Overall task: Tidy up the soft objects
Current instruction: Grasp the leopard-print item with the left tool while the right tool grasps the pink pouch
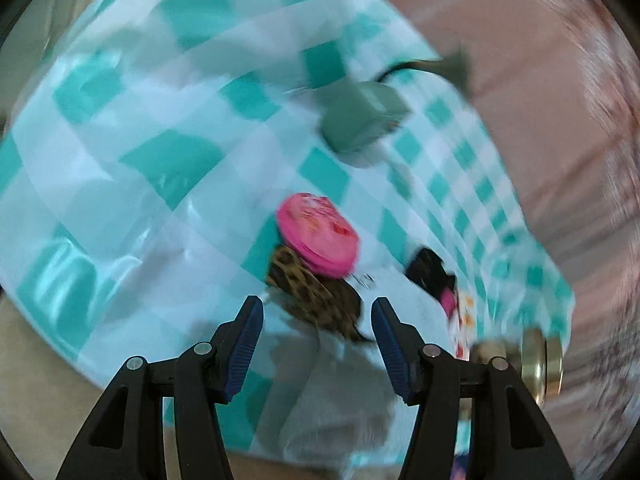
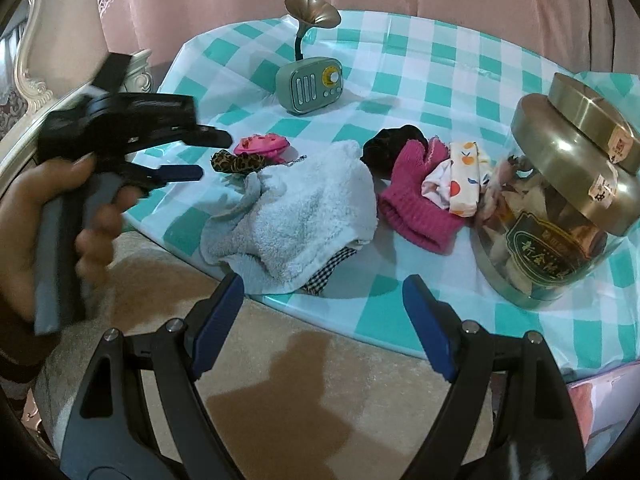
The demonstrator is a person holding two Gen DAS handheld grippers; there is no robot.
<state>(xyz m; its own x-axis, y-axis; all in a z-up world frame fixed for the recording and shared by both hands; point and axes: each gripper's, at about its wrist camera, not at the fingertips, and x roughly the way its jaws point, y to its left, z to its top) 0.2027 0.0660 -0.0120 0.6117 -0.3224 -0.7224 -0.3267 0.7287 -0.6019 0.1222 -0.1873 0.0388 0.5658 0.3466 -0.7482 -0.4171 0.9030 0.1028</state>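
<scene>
We see a heap of soft things near the front edge of the bench (image 2: 400, 80), which wears a teal and white checked cloth. The white towel (image 2: 304, 216) lies closest to the edge, lumped up over a bit of black and white checked cloth (image 2: 330, 270). Just right of it sits the pink knit mitten (image 2: 416, 208), touching a black soft thing (image 2: 394, 144) behind it and a white cloth with orange fruit prints (image 2: 460, 184) on its right. Left of the towel, the leopard scrunchie (image 2: 236, 162) lies against a pink round thing (image 2: 262, 145).

A big glass jar with a gold lid (image 2: 560, 184) stands at the right end, close beside the fruit cloth. A small green radio with a horn (image 2: 316, 84) stands farther back, well apart from the heap. The cloth is bare around the radio and at the back of the bench. Below the front edge there is beige carpet (image 2: 300, 380).

The left tongs (image 1: 318, 312) are open wide and hold nothing. They hang right over the scrunchie (image 1: 316, 296), but that view is blurry, so we cannot tell if they touch it. The right tongs (image 2: 322, 292) are open wide too, empty, just in front of the towel at the bench edge.
</scene>
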